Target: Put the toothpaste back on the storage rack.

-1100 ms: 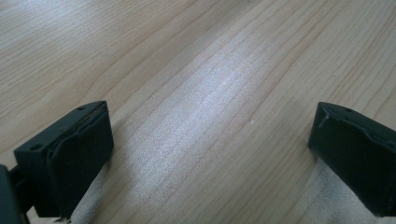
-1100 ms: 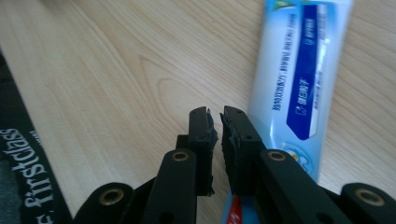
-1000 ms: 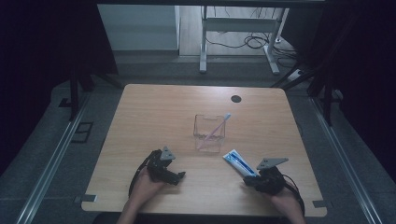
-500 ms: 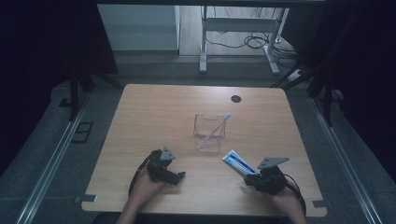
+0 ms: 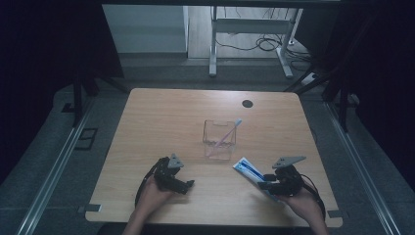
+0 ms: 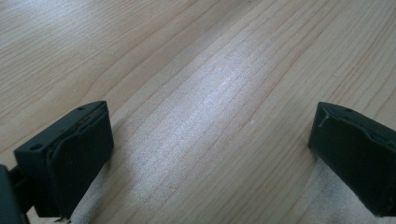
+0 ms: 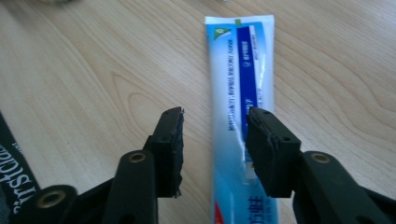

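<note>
A big rectangular light-wood table (image 5: 161,122) is seen from the high view, with a small round black grommet hole (image 5: 247,103) set near its far edge. Roughly at the middle of the tabletop a clear square plastic container (image 5: 219,140) is stood upright, and a pink-handled toothbrush (image 5: 228,132) is leaned inside it, head poking out over the far right corner. Closer to the near edge, a flat white-and-blue toothpaste tube (image 5: 247,169) is laid on the wood, just in front and to the right of the container, angled toward the right gripper (image 5: 265,182). That black two-jaw gripper is held low over the tube's near end; in the right gripper view its jaws have just been opening and are now parted, with the tube (image 7: 238,93) lying partly in the gap and running on under the right-hand pad (image 7: 268,149), so it's not really being pinched, pretty much let go of on the table. Over on the other side, the left gripper (image 5: 186,184) is rested on bare wood, well apart from the tube and the container, and in the left gripper view its jaws are spread wide with nothing but wood grain (image 6: 205,93) between them.
</note>
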The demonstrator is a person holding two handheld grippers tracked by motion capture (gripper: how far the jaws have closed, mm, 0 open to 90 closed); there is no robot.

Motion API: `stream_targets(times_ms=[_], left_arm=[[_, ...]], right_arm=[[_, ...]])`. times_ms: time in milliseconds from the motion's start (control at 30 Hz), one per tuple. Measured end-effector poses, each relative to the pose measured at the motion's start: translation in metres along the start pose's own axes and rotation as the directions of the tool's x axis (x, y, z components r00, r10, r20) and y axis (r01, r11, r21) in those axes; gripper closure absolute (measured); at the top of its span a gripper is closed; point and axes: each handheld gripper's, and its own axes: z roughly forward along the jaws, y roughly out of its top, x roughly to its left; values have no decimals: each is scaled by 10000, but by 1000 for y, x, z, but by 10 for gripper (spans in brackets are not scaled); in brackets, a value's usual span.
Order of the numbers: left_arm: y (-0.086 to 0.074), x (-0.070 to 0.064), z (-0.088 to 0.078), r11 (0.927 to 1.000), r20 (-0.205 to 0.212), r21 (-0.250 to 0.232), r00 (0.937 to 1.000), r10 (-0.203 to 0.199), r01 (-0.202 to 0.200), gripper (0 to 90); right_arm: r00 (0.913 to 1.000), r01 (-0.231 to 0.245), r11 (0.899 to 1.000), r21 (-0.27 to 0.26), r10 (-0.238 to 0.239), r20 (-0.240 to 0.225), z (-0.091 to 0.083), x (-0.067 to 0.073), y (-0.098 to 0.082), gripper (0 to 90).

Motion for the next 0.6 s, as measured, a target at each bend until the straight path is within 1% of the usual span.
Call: stream_targets(times_ms=[67, 100, 167, 333, 400, 467, 533, 600], left_arm=[[0, 0, 0, 10000, -4, -2, 10000, 2, -2, 0], [0, 0, 0, 10000, -3, -4, 10000, -1, 1, 0], [0, 0, 0, 10000, -5, -5, 10000, -2, 2, 0], [0, 0, 0, 10000, -2, 4, 10000, -13, 13, 1], [0, 0, 0, 10000, 4, 13, 10000, -15, 15, 1], [0, 0, 0, 10000, -1, 25, 10000, 25, -25, 1], [0, 0, 0, 10000, 1, 9, 10000, 9, -9, 1], [0, 0, 0, 10000, -3, 14, 10000, 22, -22, 1]], right_arm=[[10000, -34, 10000, 78, 33, 28, 1, -2, 1, 532], [10000, -79, 9996, 267, 78, 37, 3, -5, 4, 507], [10000, -68, 9989, 461, 68, 2, 5, -7, 6, 482], [9997, 169, 9934, 1134, -186, 141, 13, -11, 14, 422], [9997, 143, 9893, 1451, -172, 187, 17, -11, 17, 403], [9992, 219, 9829, 1829, -276, 291, 21, -11, 21, 378], [9985, 274, 9764, 2142, -368, 404, 26, -11, 24, 373], [9982, 323, 9700, 2411, -436, 419, 30, -11, 28, 372]])
